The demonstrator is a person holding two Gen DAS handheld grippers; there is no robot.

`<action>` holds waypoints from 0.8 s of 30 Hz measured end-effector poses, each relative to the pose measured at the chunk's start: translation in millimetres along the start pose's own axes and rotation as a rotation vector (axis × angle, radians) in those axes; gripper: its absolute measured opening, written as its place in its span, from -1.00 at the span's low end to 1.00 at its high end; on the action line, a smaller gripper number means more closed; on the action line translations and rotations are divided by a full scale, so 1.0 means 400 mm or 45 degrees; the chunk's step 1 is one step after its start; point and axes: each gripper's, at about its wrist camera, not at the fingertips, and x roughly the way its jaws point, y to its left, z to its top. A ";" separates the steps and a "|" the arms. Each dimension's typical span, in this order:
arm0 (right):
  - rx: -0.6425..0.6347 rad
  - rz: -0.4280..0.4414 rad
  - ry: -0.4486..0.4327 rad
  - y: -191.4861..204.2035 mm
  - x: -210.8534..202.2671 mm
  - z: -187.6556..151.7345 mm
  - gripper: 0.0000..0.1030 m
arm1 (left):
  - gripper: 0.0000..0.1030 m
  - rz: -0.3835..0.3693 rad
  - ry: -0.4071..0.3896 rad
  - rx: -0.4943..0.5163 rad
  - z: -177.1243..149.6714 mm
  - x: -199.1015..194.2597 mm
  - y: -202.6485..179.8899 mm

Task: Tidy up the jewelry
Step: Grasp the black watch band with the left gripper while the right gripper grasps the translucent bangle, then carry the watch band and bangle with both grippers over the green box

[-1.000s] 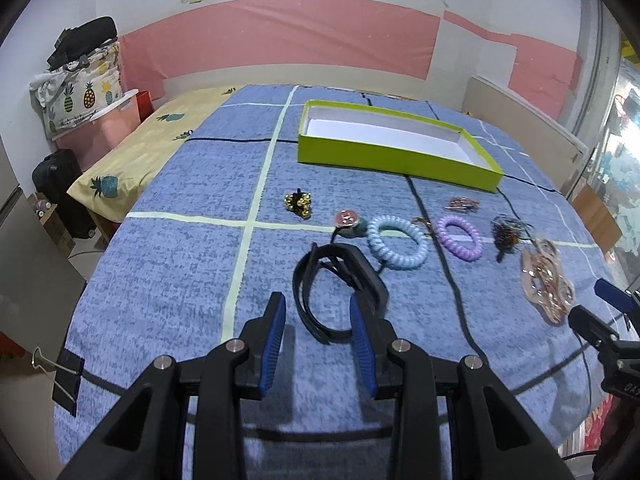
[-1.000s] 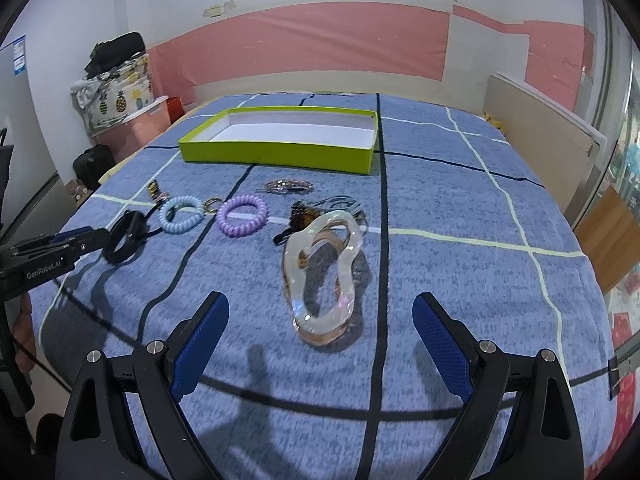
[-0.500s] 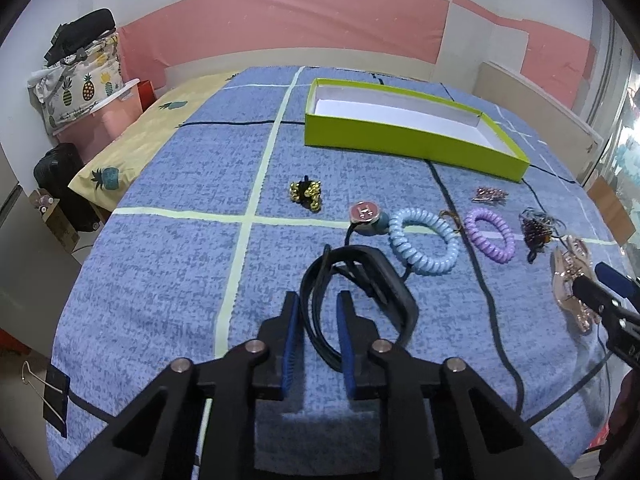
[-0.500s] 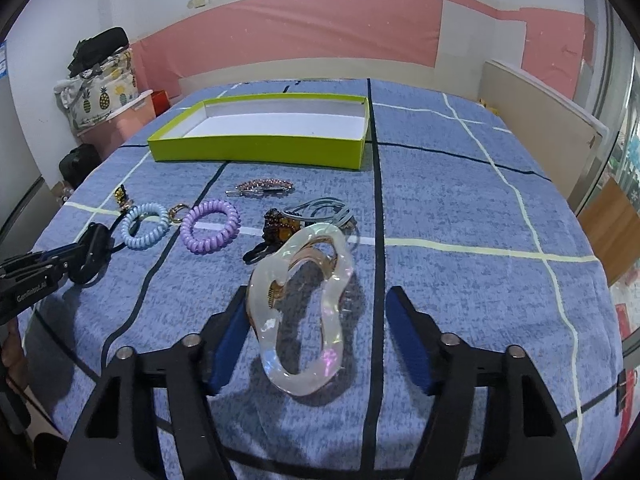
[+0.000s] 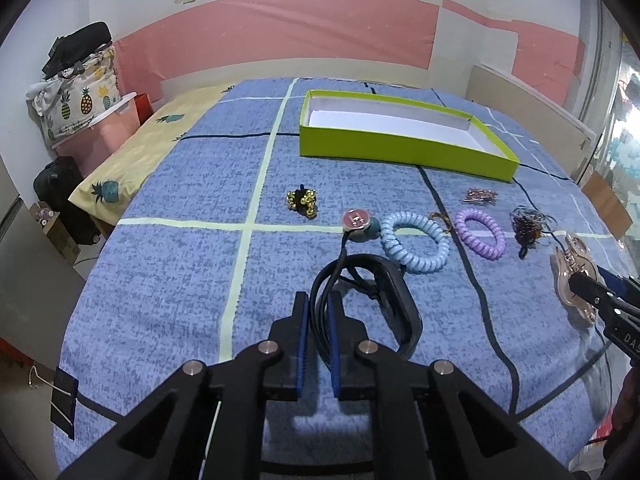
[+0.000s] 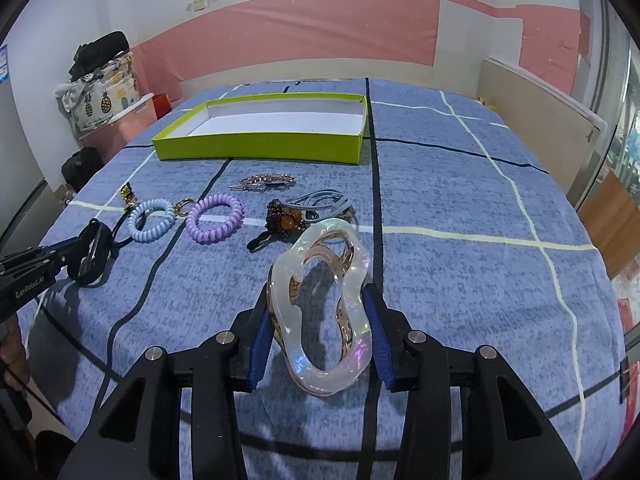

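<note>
On the blue checked bedspread (image 5: 168, 264), my left gripper (image 5: 318, 320) has just been closing and now pinches the near side of the black band (image 5: 396, 300) between its blue pads. My right gripper (image 6: 318, 320) has likewise been closing, its pads now clamped on both flanks of the clear claw clip (image 6: 320, 300), which stands on the near part of the bed. Beyond them, in a row across the middle, lie the blue coil (image 6: 151, 220), purple coil (image 6: 216, 218) and beaded tie (image 6: 285, 218). The green box (image 6: 260, 148) sits open towards the far edge.
</note>
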 end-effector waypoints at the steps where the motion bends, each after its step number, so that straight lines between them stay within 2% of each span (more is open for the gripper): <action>1: 0.002 0.002 -0.005 0.000 -0.006 -0.003 -0.16 | -0.82 -0.008 -0.004 -0.001 -0.002 -0.005 0.001; 12: -0.006 0.025 -0.079 0.008 -0.064 0.018 -0.16 | -0.83 -0.074 -0.055 0.012 0.013 -0.061 0.002; 20: -0.052 0.017 -0.120 0.019 -0.055 0.094 -0.16 | -0.83 -0.107 -0.108 0.042 0.101 -0.065 -0.004; 24: -0.091 0.014 -0.146 0.032 -0.026 0.163 -0.16 | -0.83 -0.117 -0.123 0.062 0.164 -0.037 -0.010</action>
